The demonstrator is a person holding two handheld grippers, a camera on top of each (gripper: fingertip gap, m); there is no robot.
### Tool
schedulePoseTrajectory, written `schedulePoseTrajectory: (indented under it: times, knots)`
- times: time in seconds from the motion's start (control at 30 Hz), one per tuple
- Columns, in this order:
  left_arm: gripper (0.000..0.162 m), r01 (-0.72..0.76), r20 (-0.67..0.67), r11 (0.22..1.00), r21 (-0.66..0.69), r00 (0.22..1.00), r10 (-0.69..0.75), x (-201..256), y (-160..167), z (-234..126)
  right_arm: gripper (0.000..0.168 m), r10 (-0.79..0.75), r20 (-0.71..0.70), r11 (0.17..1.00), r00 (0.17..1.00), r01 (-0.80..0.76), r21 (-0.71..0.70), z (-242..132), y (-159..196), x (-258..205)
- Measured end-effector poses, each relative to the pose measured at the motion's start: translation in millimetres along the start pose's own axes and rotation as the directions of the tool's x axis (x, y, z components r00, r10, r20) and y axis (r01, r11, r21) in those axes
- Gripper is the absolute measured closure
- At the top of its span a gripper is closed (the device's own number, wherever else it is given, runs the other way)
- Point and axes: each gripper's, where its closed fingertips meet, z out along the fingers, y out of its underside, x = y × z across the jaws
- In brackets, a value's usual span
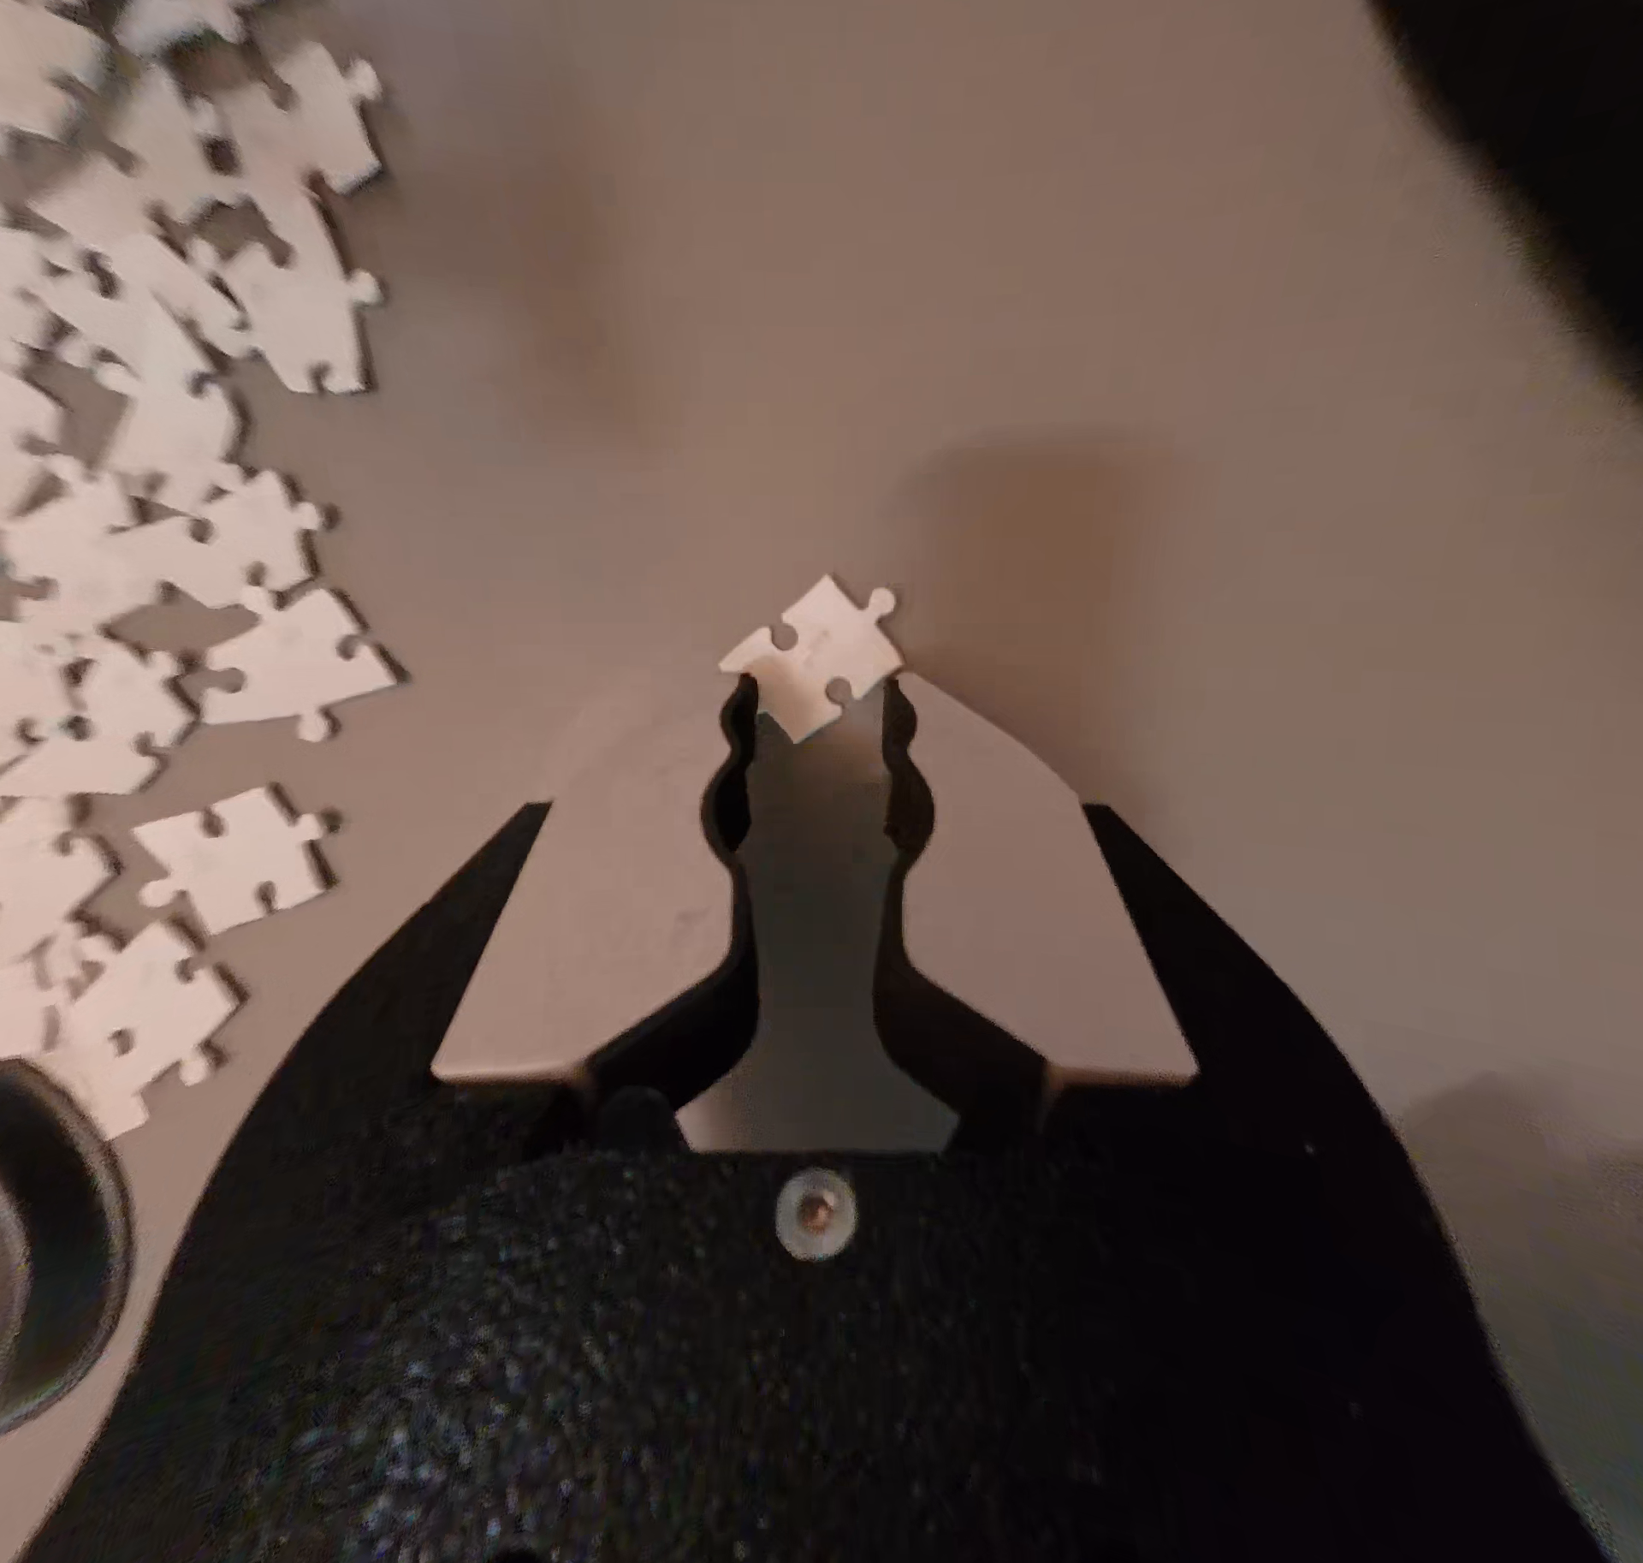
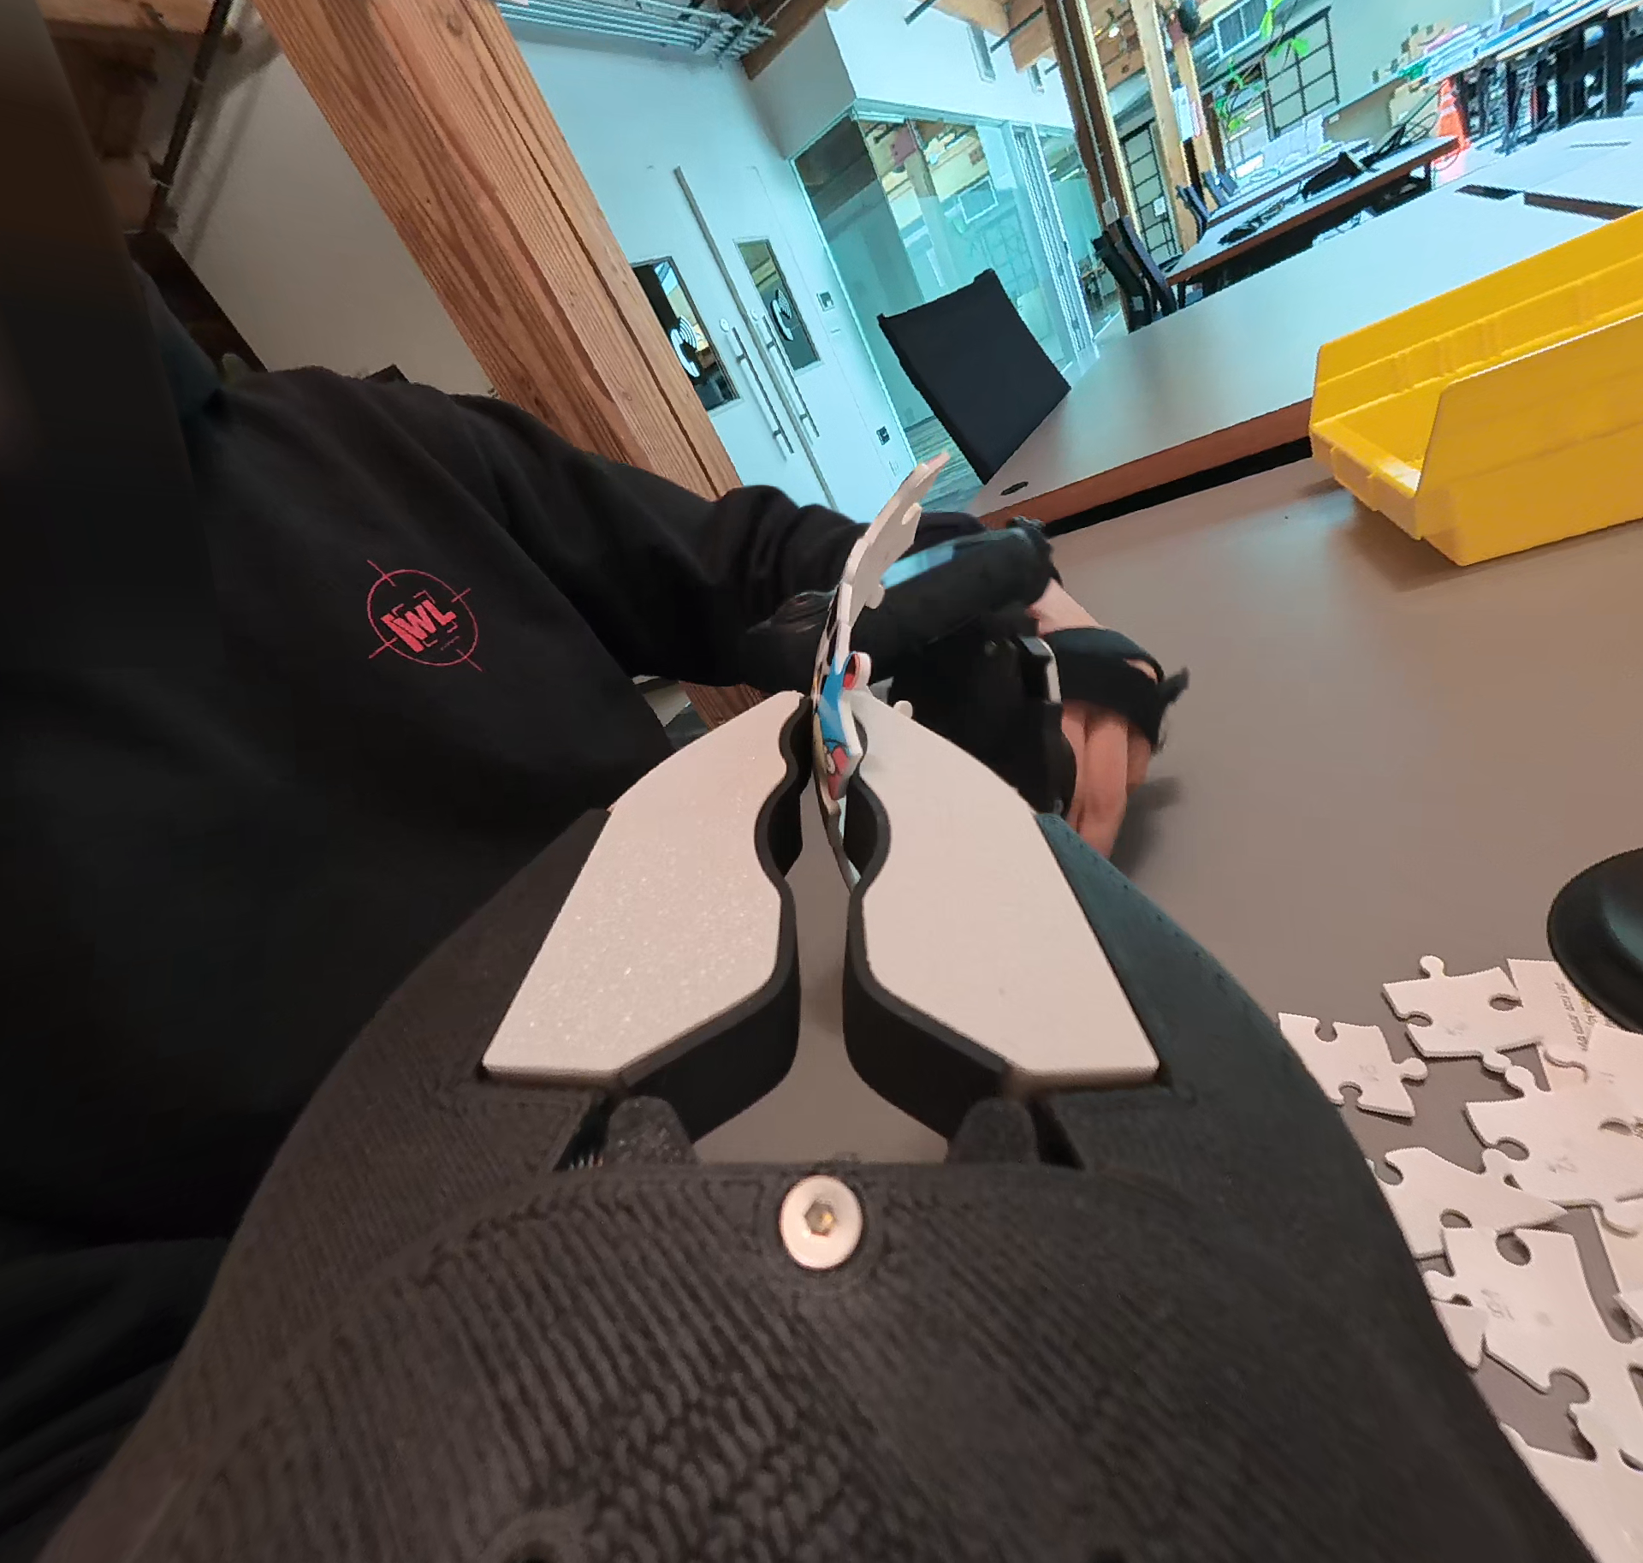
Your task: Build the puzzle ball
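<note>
My left gripper (image 1: 820, 691) is shut on one white puzzle piece (image 1: 813, 651), pinched by its corners between the black fingertips just above the grey table (image 1: 1156, 364). A pile of loose white pieces (image 1: 178, 498) lies to its left and also shows in the right wrist view (image 2: 1529, 1182). My right gripper (image 2: 831, 742) is shut on a curved strip of joined puzzle pieces (image 2: 867, 578), white on one side and colour-printed on the other, held upright in the air. Beyond it, the gloved hand (image 2: 1102, 702) holds the left gripper low against the table.
A yellow plastic bin (image 2: 1476, 418) stands at the far right of the table. A black round object (image 2: 1600, 933) sits beside the pile and also shows in the left wrist view (image 1: 53, 1236). The person's black sleeve and torso (image 2: 311, 631) fill the left side. The black round object (image 2: 1600, 933) is about 20 cm from both grippers' fingertips.
</note>
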Motion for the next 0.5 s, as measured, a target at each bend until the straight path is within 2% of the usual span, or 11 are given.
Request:
schedulePoseTrajectory:
  times: [0.07, 0.17, 0.4, 0.5]
  knots:
    - [0.137, 0.015, -0.046, 1.000, 0.025, 0.999, -0.013, 2.7, -2.7, 1.4, 0.164, -0.005, -0.002, 1.000, 1.000, 0.005, 0.006, -1.8, -1.4, -0.9]
    - [0.136, 0.042, -0.016, 0.999, 0.016, 0.999, -0.042, 0.3, -1.0, 2.0, 0.165, -0.009, -0.004, 1.000, 1.000, 0.010, 0.015, -4.7, -3.2, -1.7]
    - [0.141, 0.229, 0.165, 0.973, -0.009, 0.960, -0.225, 4.3, -3.6, 3.8, 0.165, -0.004, 0.003, 0.999, 1.000, 0.004, 0.032, -6.7, -4.4, -1.3]
    - [0.146, 0.233, 0.245, 0.972, -0.016, 0.944, -0.222, 6.2, -5.0, 3.9, 0.165, -0.005, 0.005, 1.000, 1.000, 0.005, 0.024, -4.4, -3.4, -1.1]
